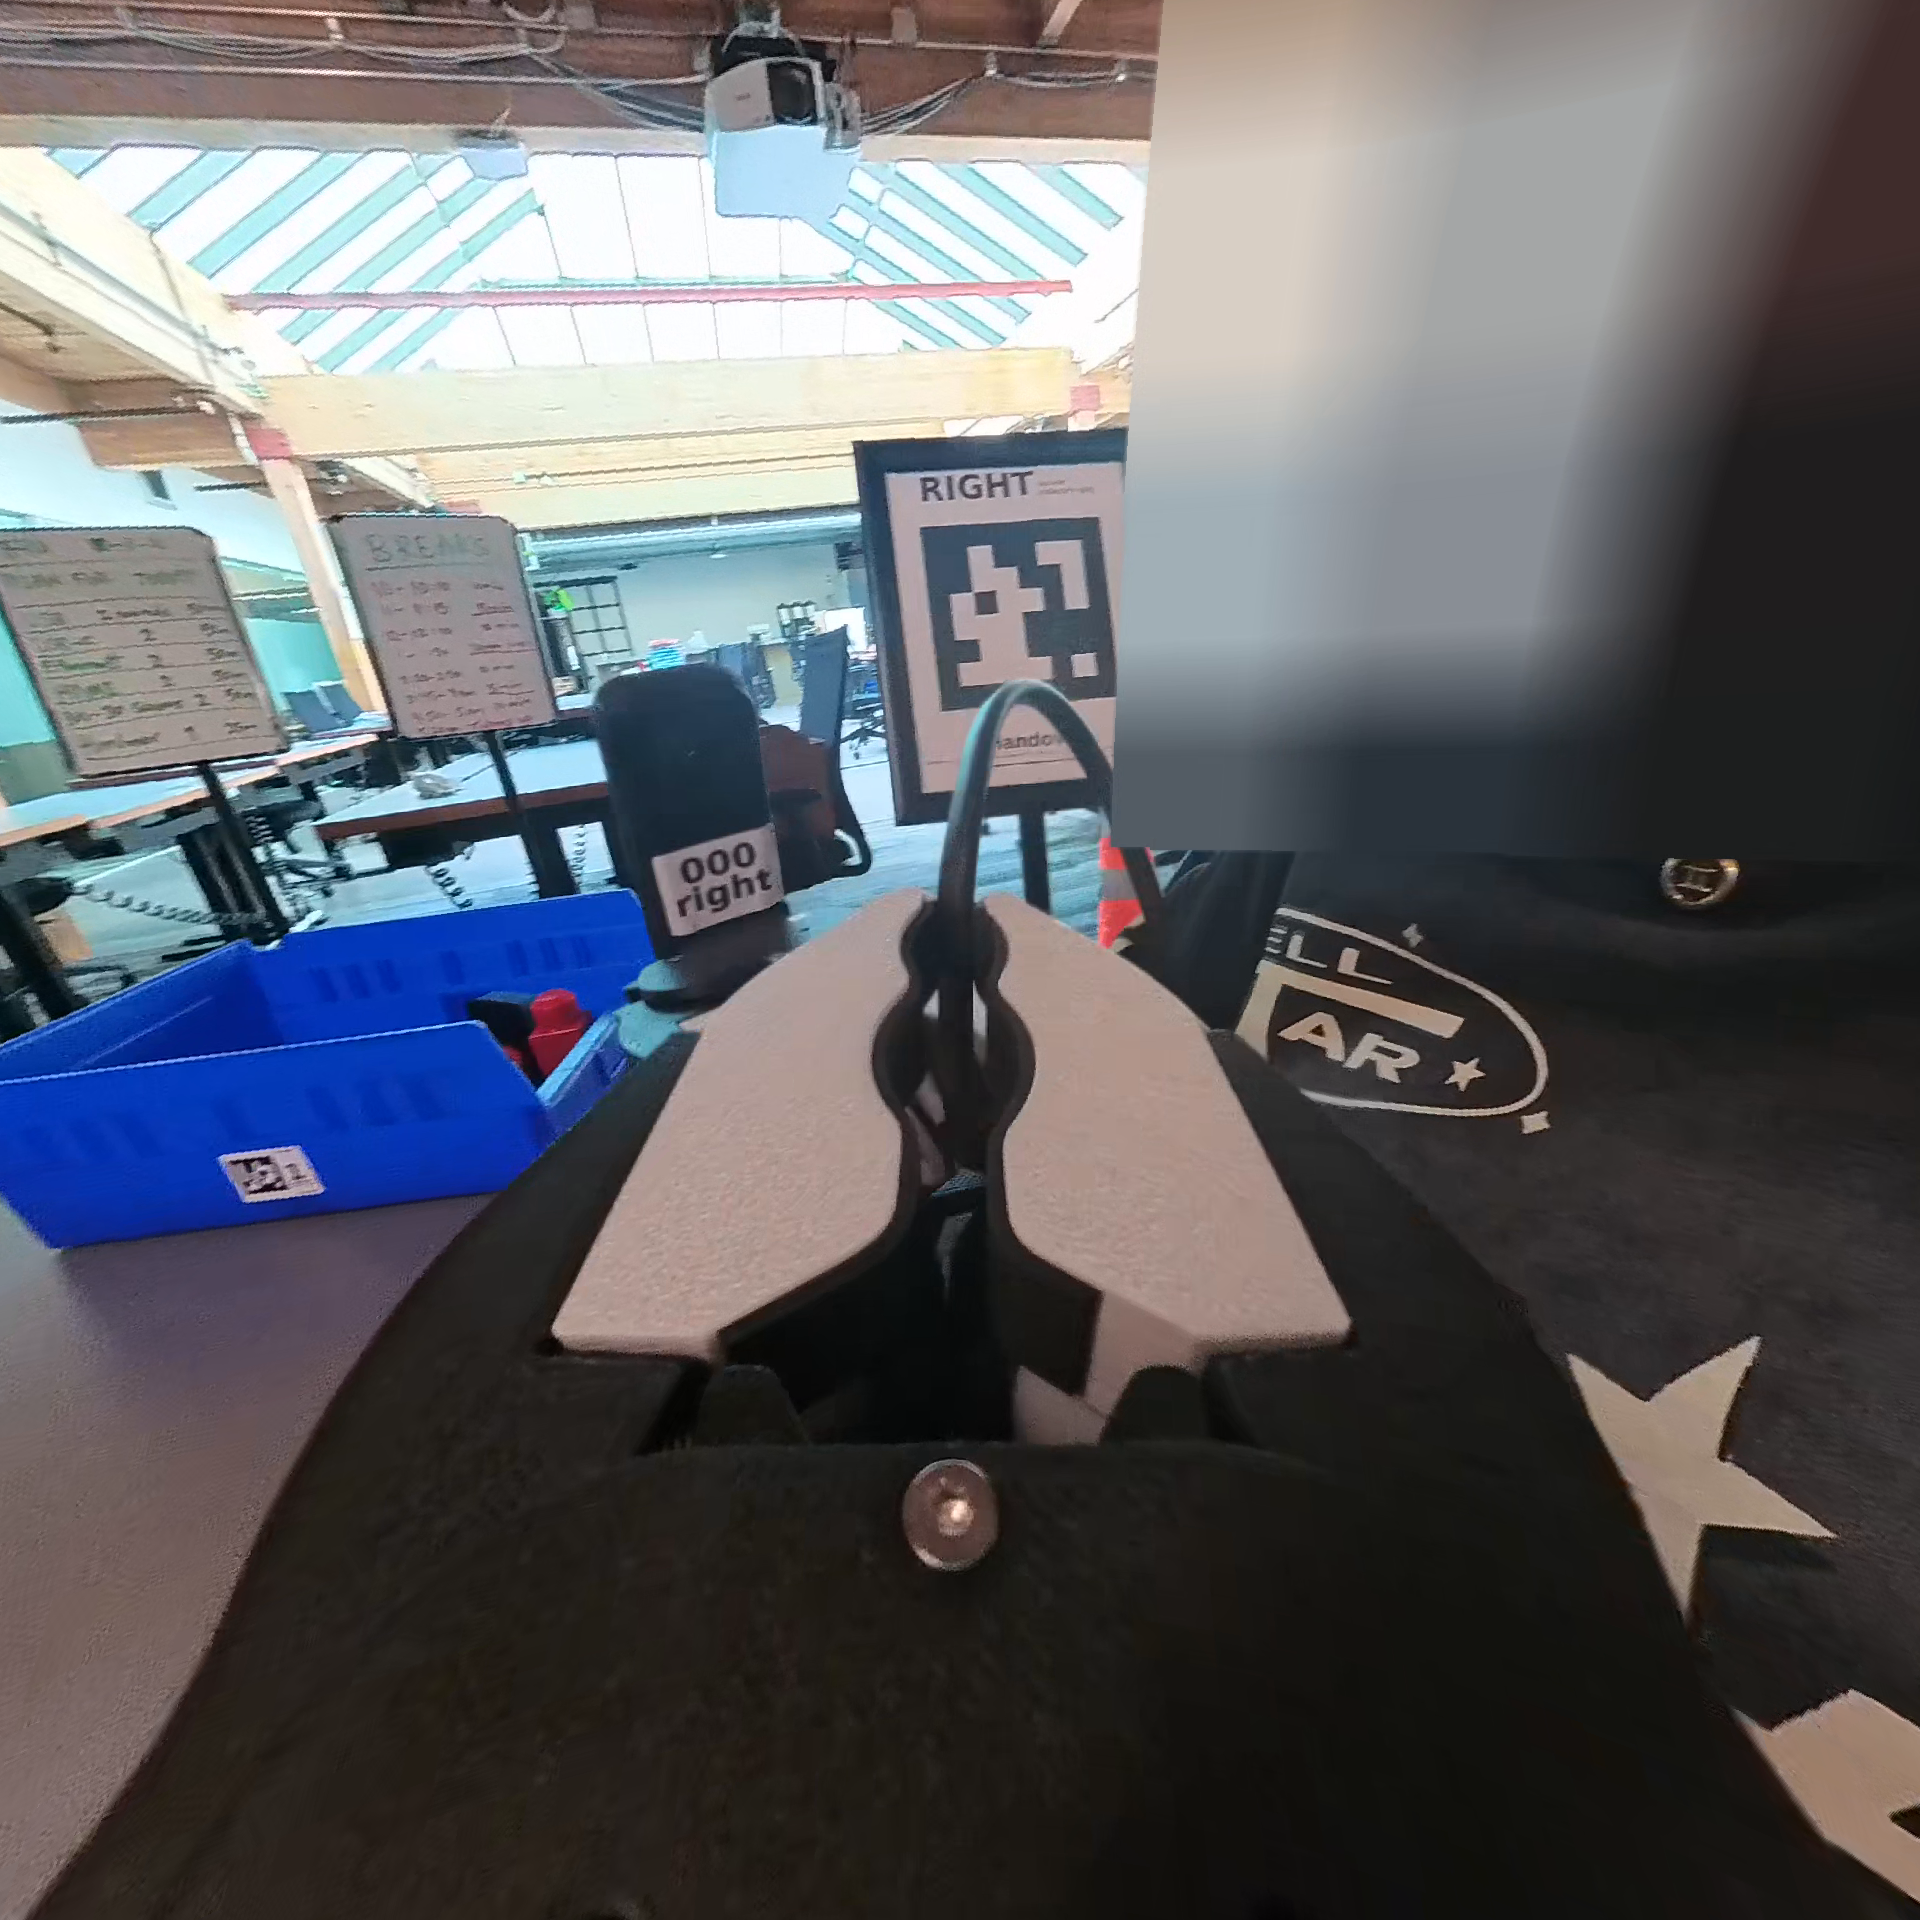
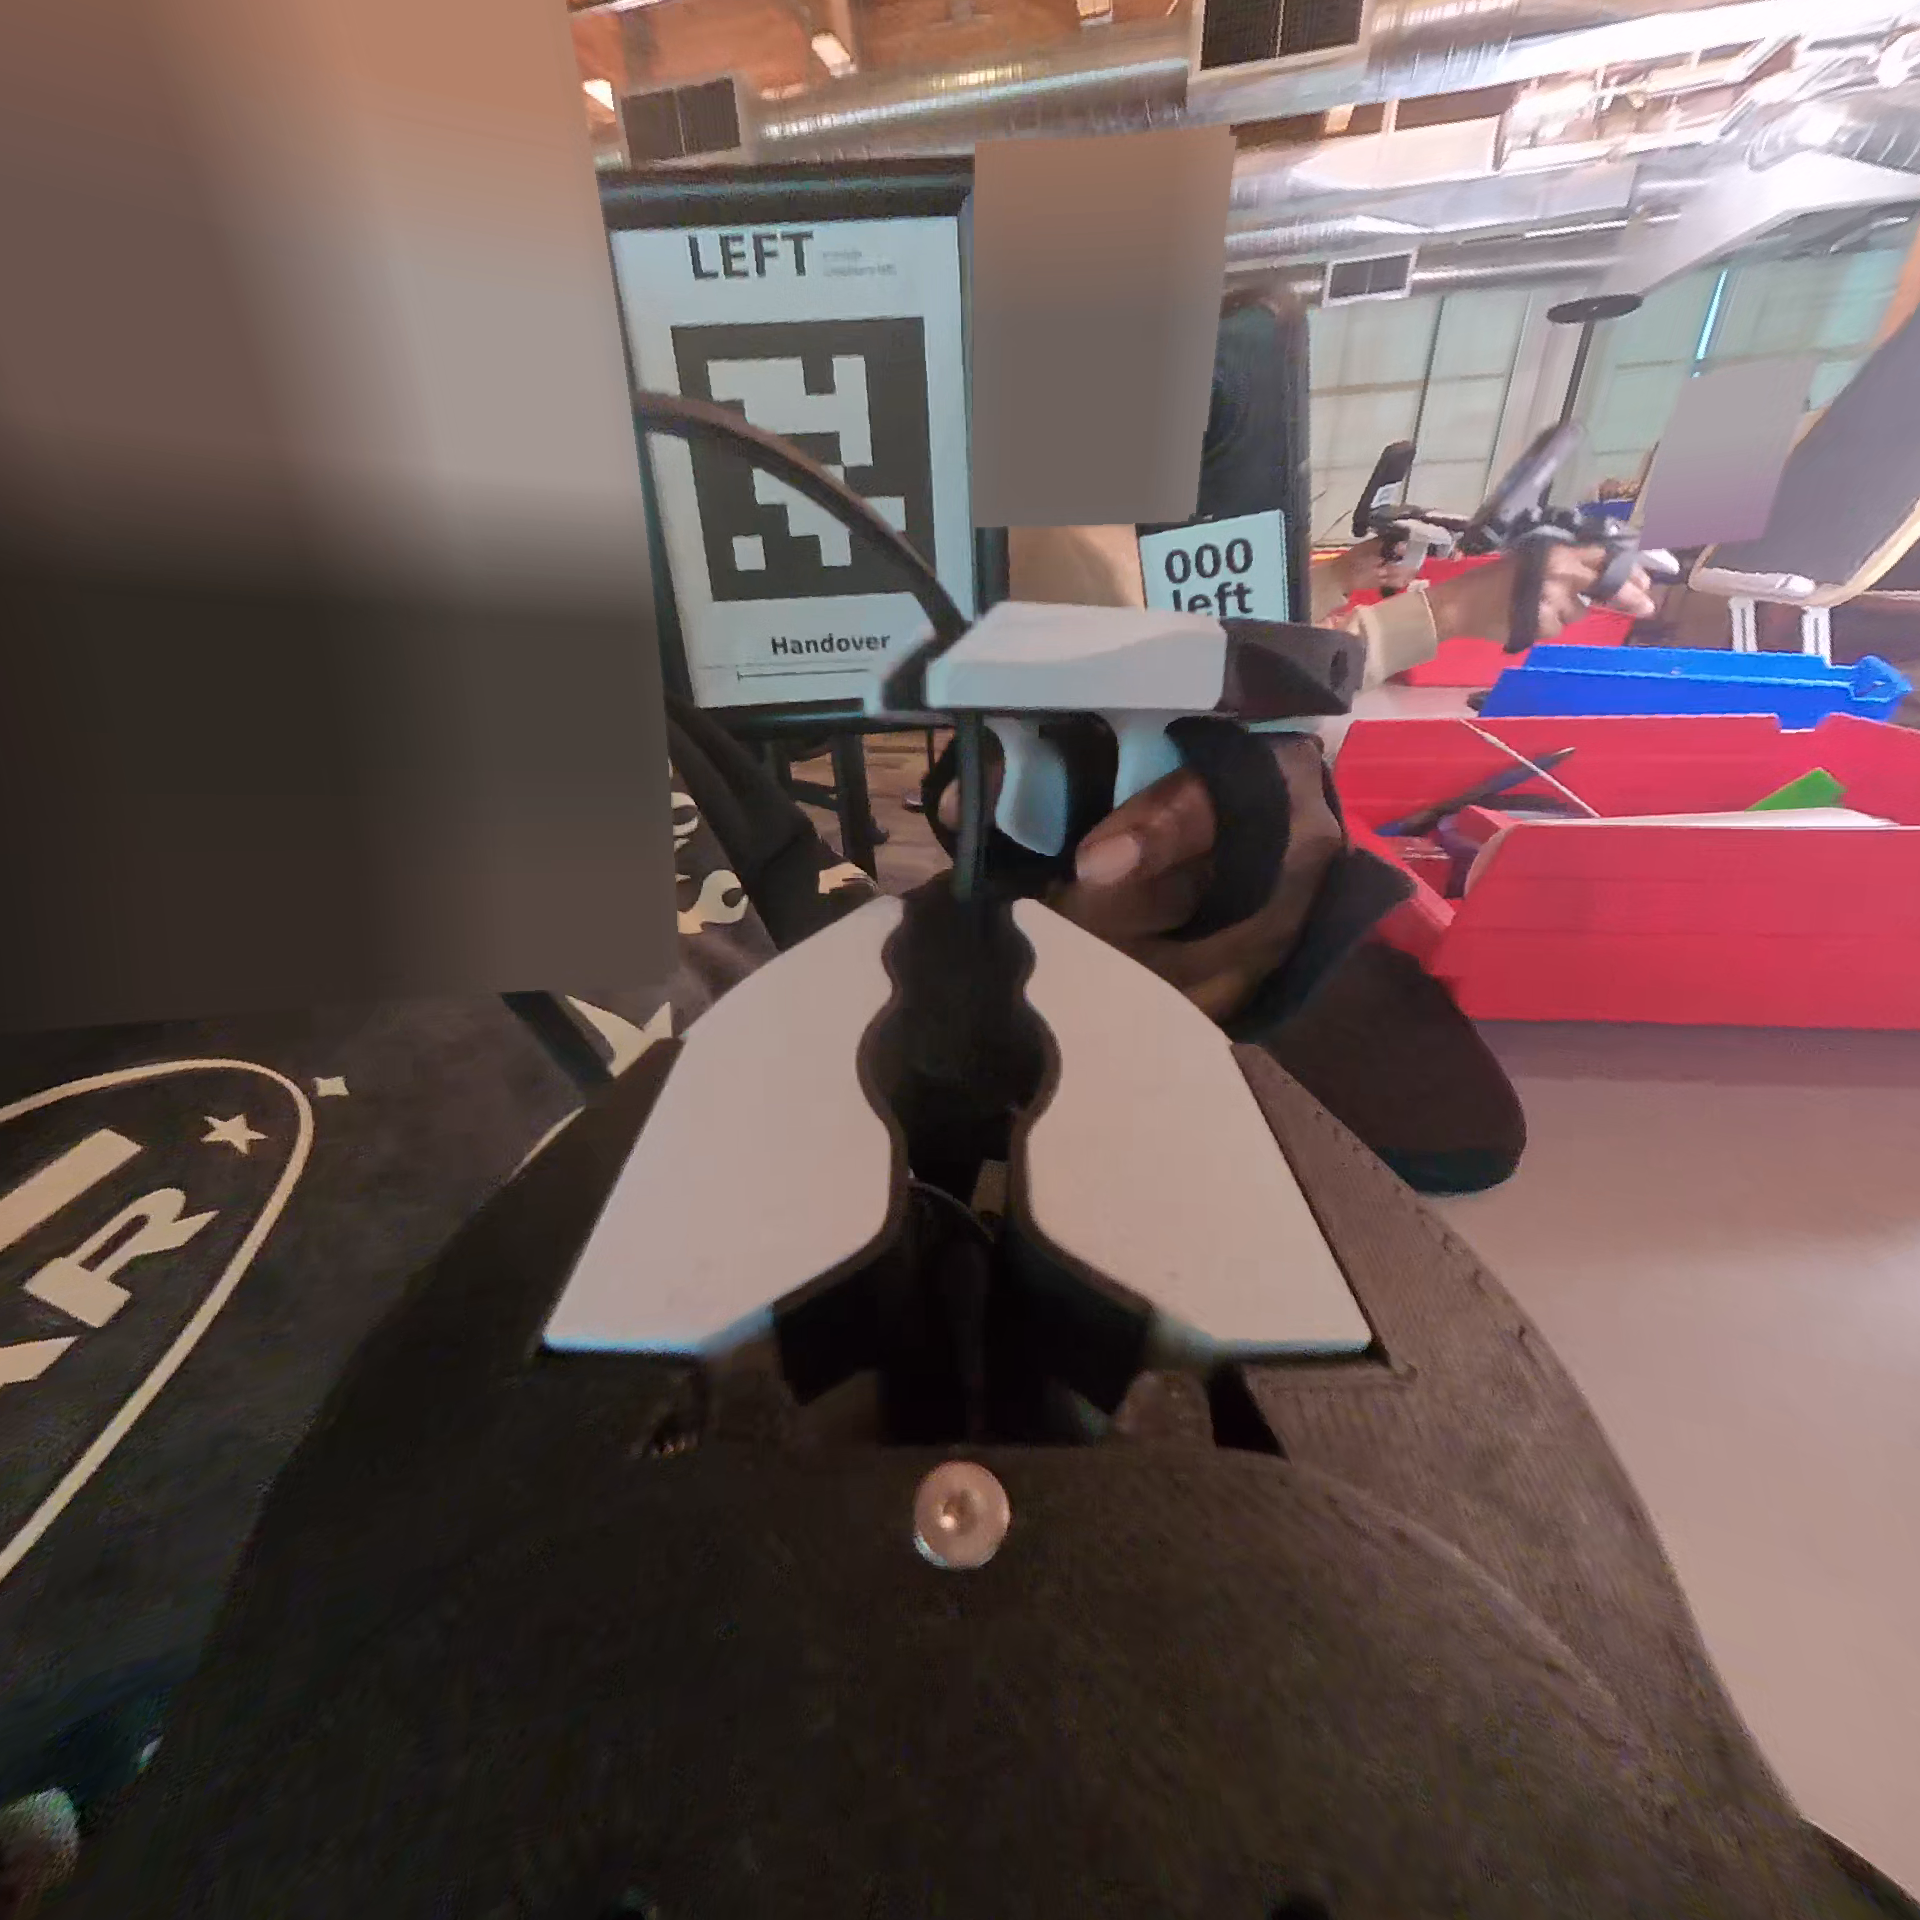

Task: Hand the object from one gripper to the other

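Observation:
A thin black cable [image 1: 992, 717] loops up from between the white fingers of my left gripper [image 1: 951, 920], which is shut on it. The right gripper's black body [image 1: 686, 790] stands just behind, its fingers hidden. In the right wrist view, my right gripper [image 2: 961, 909] is shut on a straight stretch of the same cable [image 2: 971, 800]. That stretch runs up to the tip of the left gripper [image 2: 1081, 655], seen side-on just above and held by a hand [image 2: 1195, 831]. The rest of the cable arcs off to the left [image 2: 810, 468].
A blue bin [image 1: 260, 1101] with red and black parts sits at left on the grey table [image 1: 125, 1455]. Red bins [image 2: 1662, 894] and a blue bin [image 2: 1683, 675] stand at right. Marker signs on stands [image 1: 997, 623] [image 2: 800, 436] stand behind. A person's dark shirt [image 1: 1558, 1195] is close by.

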`<state>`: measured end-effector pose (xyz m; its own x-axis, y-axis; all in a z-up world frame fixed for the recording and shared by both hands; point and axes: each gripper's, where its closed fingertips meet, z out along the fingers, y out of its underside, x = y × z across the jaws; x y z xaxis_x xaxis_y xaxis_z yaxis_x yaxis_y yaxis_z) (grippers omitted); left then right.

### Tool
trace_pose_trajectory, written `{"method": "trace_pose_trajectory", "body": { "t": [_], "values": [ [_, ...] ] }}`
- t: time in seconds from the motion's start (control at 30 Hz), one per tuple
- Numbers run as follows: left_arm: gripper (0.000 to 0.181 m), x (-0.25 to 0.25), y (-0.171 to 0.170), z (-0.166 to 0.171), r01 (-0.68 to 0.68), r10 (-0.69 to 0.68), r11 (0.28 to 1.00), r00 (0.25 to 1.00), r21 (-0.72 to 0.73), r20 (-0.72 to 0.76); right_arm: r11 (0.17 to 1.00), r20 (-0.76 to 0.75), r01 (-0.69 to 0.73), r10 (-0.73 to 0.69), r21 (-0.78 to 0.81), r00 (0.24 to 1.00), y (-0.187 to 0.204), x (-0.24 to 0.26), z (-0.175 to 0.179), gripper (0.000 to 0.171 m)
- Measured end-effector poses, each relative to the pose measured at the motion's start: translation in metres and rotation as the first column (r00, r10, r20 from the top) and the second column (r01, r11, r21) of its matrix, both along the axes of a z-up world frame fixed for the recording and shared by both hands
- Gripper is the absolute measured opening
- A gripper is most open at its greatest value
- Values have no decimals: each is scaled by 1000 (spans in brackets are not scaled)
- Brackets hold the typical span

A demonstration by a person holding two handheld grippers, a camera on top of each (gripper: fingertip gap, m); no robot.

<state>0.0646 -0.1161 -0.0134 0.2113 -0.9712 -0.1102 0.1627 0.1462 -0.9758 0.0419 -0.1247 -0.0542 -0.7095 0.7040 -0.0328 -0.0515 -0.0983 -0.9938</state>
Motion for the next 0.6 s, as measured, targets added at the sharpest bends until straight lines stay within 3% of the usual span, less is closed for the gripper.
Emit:
{"method": "trace_pose_trajectory", "body": {
  "t": [0.2, 0.3, 0.4, 0.43, 0.5, 0.6],
  "values": [
    [6, 0, 1, 1, -2, 2, 1000, 1000, -13, 15, 1000, 25, 8, -9, 11, 1000, 1, -2, -1, 5],
    [24, -7, 12, 2, -92, 92, 996, 996, -3, 22, 989, -71, 150, -150, -1, 986, 20, -9, 11, 5],
    [28, -18, 23, 6, -163, 165, 986, 985, -37, 47, 915, -306, 390, -344, 101, 888, 42, -9, 28, 4],
    [28, -23, 29, 7, -187, 192, 979, 979, -78, 66, 860, -405, 483, -388, 164, 828, 47, -8, 33, 4],
    [26, -30, 41, 6, -197, 224, 953, 969, -229, 101, 668, -621, 683, -409, 296, 669, 55, -4, 41, 4],
    [26, -24, 45, -1, -49, 134, 877, 980, -478, 146, 298, -835, 850, -221, 434, 503, 52, 0, 40, 4]
  ]
}}
